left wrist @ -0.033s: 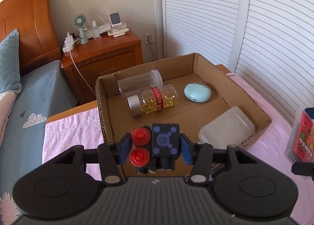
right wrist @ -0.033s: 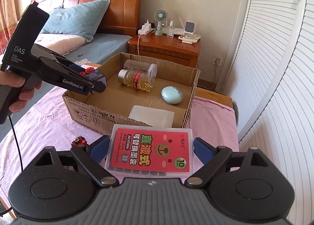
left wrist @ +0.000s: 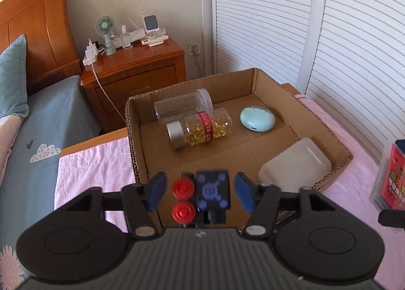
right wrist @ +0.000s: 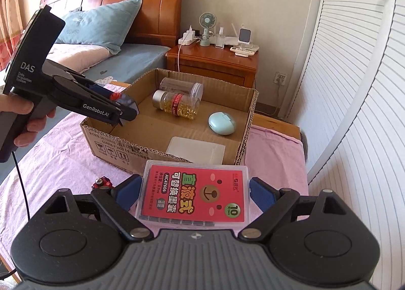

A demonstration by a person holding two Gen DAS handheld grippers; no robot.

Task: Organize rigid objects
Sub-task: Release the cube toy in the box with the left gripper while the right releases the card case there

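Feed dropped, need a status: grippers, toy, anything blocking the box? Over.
Left gripper jaws just opened, toy block loose between them over cardboard box. Right gripper clamped on red refill case. Nothing in the way.

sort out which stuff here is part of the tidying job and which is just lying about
Job: box, block toy, red case, pill bottle, jar, earbud case, white tub, small red toy.

Lying about: fan, pillow, nightstand, power strip.
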